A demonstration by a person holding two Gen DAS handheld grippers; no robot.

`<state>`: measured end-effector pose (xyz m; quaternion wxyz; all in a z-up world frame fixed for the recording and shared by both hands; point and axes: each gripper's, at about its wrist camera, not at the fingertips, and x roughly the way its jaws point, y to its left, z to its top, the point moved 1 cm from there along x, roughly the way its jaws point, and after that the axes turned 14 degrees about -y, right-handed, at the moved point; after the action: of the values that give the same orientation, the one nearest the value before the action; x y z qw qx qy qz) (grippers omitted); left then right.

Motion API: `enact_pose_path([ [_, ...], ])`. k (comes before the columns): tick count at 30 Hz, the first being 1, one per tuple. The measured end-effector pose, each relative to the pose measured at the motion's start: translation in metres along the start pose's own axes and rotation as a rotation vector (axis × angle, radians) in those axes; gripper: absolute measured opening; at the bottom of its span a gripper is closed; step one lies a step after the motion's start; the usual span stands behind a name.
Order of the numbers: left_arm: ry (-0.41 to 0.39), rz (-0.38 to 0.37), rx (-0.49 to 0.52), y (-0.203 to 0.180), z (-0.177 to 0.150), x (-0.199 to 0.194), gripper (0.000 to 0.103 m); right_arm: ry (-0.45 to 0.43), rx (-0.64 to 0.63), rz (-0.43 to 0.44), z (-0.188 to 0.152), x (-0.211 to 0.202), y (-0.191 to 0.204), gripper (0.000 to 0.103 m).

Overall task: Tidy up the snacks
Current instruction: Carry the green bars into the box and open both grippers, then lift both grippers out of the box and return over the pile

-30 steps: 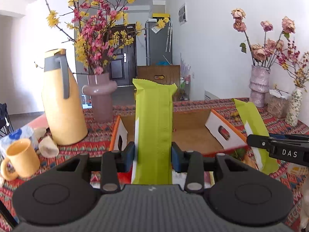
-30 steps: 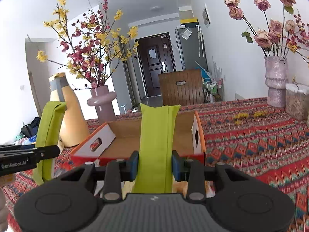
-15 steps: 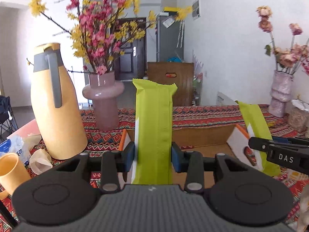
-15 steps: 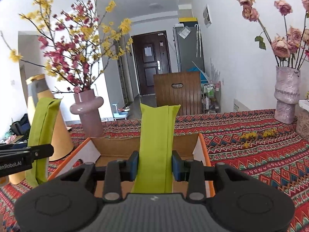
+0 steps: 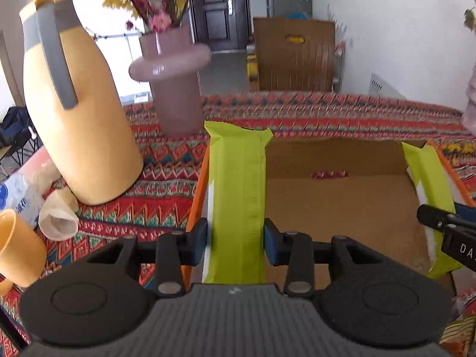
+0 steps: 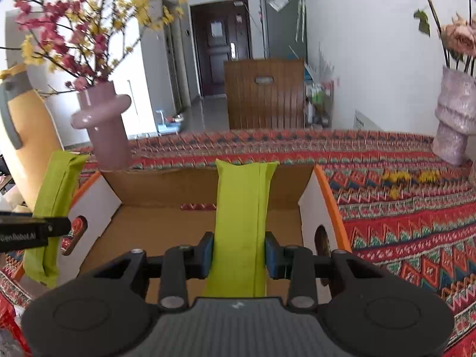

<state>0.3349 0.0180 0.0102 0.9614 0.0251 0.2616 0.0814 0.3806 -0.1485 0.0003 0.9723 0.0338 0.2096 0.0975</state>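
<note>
Each claw pinches a green snack pack across its width. The left claw [image 5: 235, 242] holds the left pack [image 5: 238, 193] upright over the left edge of the open box [image 5: 342, 208], its blue pads pressed on both sides of the wrapper. The right claw [image 6: 238, 254] grips the right pack [image 6: 242, 217] the same way, over the middle of the box [image 6: 166, 223] as its own camera sees it; the left camera shows that pack [image 5: 428, 196] near the box's right wall.

The box sits on the patterned counter [image 6: 401, 208], and what shows of its cardboard floor is bare: no snack lies in it yet, though the claws and packs hide part of it. So, by my reading, the task is at the carrying stage, with both packs over the box but neither set down or let go.

Left to do: lower each pack to the floor of the box, open the claws, and draw back. Whether more snacks wait elsewhere cannot be told. The yellow jug [image 5: 74, 113], pink vase [image 5: 175, 89] and cup [image 5: 17, 250] stand clear to the left.
</note>
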Motion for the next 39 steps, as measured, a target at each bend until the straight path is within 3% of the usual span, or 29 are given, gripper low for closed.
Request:
enact_pose_path([
  [8,0.007,-0.009,0.002,0.002,-0.002,-0.002,0.041,0.068,0.006,-0.008,-0.012,0.01,-0.001,0.036],
  [10,0.0,-0.012,-0.002,0.003,-0.001,-0.004,0.051,0.071,0.01,-0.007,-0.013,0.008,-0.002,0.039],
  [12,-0.018,-0.007,-0.008,0.004,0.0,-0.009,0.071,0.067,0.014,-0.005,-0.012,0.005,-0.003,0.04],
  [13,-0.029,-0.007,-0.01,0.004,0.001,-0.011,0.075,0.058,0.015,-0.002,-0.011,0.001,-0.003,0.043],
  [15,-0.052,-0.008,-0.017,0.006,0.002,-0.019,0.09,0.039,0.022,0.001,-0.008,-0.006,-0.004,0.064],
  [17,-0.082,-0.009,-0.021,0.008,0.002,-0.026,0.103,0.007,0.022,0.002,-0.005,-0.015,-0.004,0.079],
  [20,-0.135,-0.02,-0.024,0.01,0.003,-0.042,0.103,-0.037,0.023,0.008,-0.001,-0.029,-0.004,0.102],
  [39,-0.273,-0.077,-0.033,0.015,-0.021,-0.133,0.103,-0.198,0.023,0.039,-0.008,-0.125,-0.006,0.103],
])
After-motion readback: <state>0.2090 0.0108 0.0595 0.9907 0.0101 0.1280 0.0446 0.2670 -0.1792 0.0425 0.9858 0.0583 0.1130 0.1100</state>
